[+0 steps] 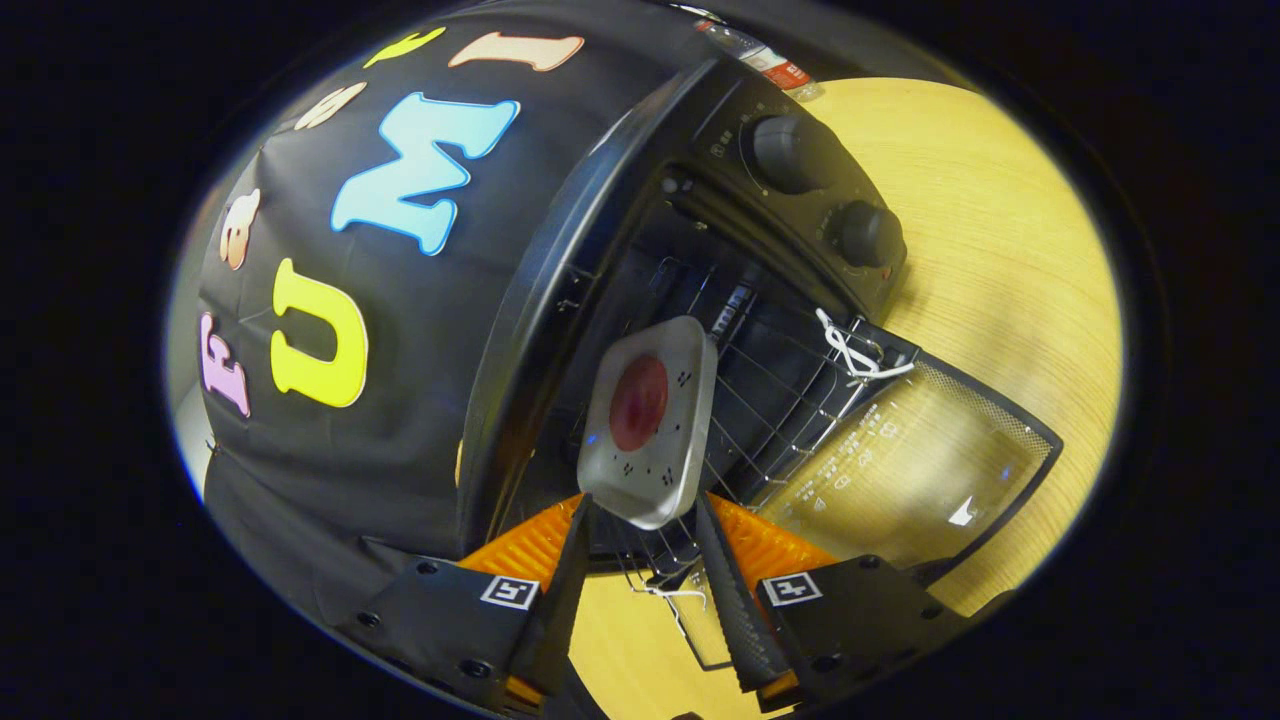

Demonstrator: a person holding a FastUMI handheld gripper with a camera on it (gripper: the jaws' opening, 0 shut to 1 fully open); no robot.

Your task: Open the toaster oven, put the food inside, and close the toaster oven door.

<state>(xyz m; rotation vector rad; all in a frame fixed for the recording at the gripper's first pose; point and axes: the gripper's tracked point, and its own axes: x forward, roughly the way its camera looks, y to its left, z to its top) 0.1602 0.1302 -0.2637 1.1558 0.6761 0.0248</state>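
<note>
We have the tool [642, 520] at the mouth of the toaster oven [700, 260], whose glass door [900, 470] is already folded down flat over the tabletop [1000, 250]. The food, a small grey tray [655, 425] with a dark red patty [638, 402] on it, sits partly inside the cavity, and its near edge lies between our fingertips [575, 545]. The fingers stand a little apart and close in on that rim, yet we cannot tell whether both actually press on it or merely flank it. That doubt is our first risk: if the hold is only on the thin lip and we push on, the tray could pivot or slip and tip the patty off. We judge the tray to be resting on or just above the wire rack [775, 400], but the view is so tilted that we cannot tell which; if it sits only on the rack's front bars when we let go, it may teeter forward onto the door. The rack wires could also snag the tray's underside or a fingertip as we slide further in. A white cord [850, 350] is tied at the hinge corner and another bit [670, 595] hangs just ahead of our fingers; either could catch the tool when we withdraw. Finally, if the tray is left too shallow, the door would strike it on closing.
</note>
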